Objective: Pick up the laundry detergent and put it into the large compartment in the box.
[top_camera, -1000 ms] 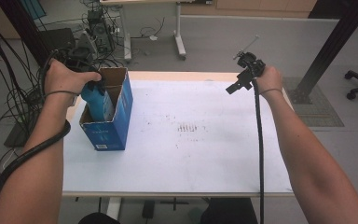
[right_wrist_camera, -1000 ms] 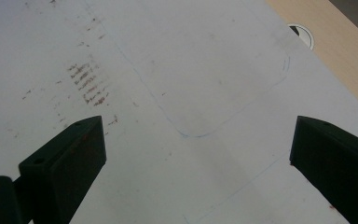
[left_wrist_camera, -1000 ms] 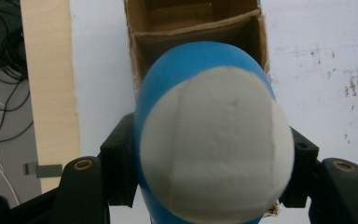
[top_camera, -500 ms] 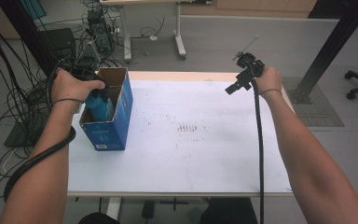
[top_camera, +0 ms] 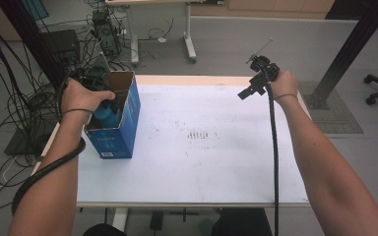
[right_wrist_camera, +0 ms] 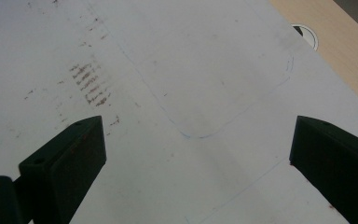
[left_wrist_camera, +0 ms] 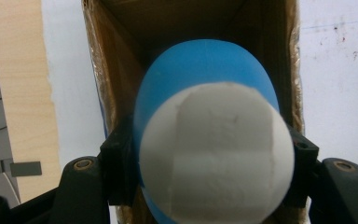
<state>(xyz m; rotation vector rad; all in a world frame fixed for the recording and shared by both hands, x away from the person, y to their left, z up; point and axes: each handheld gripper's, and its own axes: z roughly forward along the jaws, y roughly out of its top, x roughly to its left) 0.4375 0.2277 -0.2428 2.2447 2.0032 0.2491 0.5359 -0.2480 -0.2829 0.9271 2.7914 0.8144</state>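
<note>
1. Grey floor strewn with cables and office furniture surrounds the tabletop, whose white covering bears faint brown smudges near its middle and a thin pencilled outline, seen in the right gripper view.

2. Standing upright at the left edge of the tabletop is the blue cardboard box, its top flaps open. Everything else is placed relative to this box.

3. Inside the box's open mouth sits the blue bottle with its white cap. In the high view only a little of its blue shoulder shows above the rim. A second ago much more of the bottle stood clear of the box, so it has been lowered well down into it.

4. The left hand-held gripper hangs directly over the box's opening and is clenched on the bottle, one jaw pressing either side just below the cap.

5. The right hand-held gripper is held well apart from the box, above the far right part of the tabletop. Its jaws stand wide and grasp nothing, and it has not shifted over the last second.

6. Judging from this, packing the bottle into the box is nearly done; what remains is probably to let go and lift the left hand-held gripper clear without dragging the bottle back up.
</note>
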